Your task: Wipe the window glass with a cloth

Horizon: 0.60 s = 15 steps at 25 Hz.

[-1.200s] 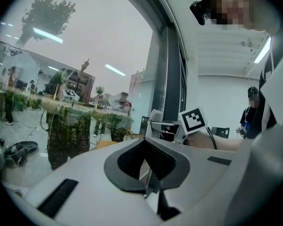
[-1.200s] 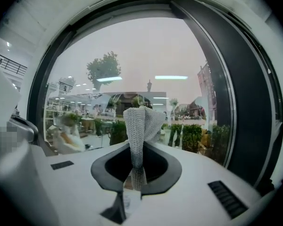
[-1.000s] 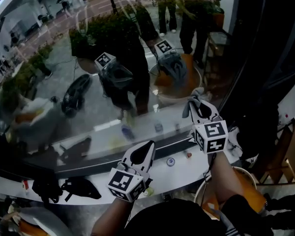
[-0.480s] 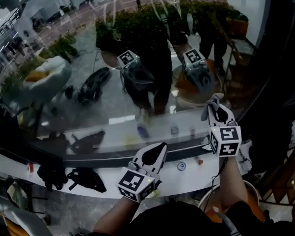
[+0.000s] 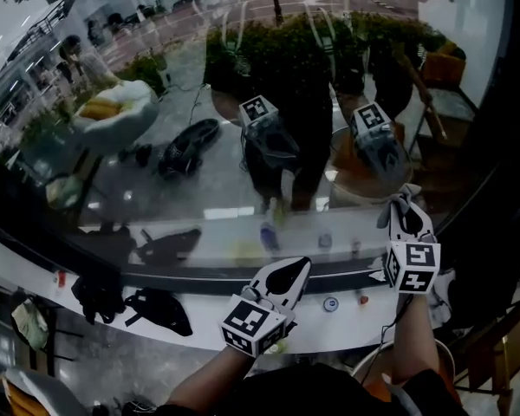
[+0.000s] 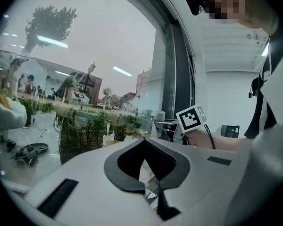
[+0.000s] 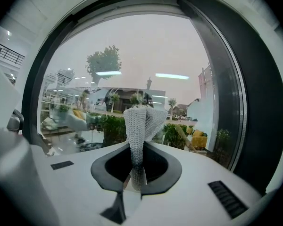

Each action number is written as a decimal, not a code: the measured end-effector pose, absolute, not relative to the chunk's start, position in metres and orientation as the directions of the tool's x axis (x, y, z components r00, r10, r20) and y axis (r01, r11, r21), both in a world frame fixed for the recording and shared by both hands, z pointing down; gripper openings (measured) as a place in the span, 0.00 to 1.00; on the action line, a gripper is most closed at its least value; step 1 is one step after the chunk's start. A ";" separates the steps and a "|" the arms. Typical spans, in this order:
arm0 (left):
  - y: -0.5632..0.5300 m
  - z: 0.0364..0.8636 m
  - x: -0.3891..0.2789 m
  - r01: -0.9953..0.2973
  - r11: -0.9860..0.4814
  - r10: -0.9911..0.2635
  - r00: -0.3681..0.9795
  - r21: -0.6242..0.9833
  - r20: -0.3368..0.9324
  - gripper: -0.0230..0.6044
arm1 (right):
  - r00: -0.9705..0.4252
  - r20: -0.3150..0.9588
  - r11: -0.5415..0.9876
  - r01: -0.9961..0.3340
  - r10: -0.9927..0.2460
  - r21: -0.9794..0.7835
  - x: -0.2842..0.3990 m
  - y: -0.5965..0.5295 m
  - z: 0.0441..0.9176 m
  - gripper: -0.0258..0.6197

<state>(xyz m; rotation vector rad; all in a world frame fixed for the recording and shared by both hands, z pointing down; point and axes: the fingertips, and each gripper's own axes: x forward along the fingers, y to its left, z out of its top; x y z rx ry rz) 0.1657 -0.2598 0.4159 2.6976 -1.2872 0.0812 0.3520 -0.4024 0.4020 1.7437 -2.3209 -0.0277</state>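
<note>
The grey knitted cloth (image 7: 140, 126) stands upright, pinched in the closed jaws of the right gripper (image 7: 138, 171), at the lower right of the window glass (image 5: 199, 76) beside its dark frame; I cannot tell whether it touches the pane. That forearm reaches straight forward at the head view's lower right, tongs pointing up at the pane. The left gripper (image 5: 288, 276) angles up-right over the white ledge (image 5: 191, 328) at bottom centre, its jaws drawn together on nothing.
</note>
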 end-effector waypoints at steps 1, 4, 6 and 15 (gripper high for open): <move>-0.259 0.416 0.165 -0.777 -0.619 -0.769 0.629 0.111 0.114 0.05 | -0.262 0.178 0.290 -0.944 -0.948 0.156 0.351 -0.402 0.402 0.12; -0.255 0.412 0.162 -0.784 -0.611 -0.777 0.620 0.106 0.108 0.05 | -0.274 0.178 0.302 -0.940 -0.945 0.158 0.344 -0.401 0.401 0.12; -0.253 0.407 0.159 -0.796 -0.594 -0.790 0.604 0.114 0.105 0.05 | -0.280 0.177 0.308 -0.938 -0.944 0.161 0.339 -0.401 0.398 0.12; -0.236 0.413 0.107 -0.822 -0.555 -0.817 0.567 0.128 0.101 0.05 | -0.330 0.167 0.356 -0.920 -0.929 0.162 0.272 -0.391 0.397 0.12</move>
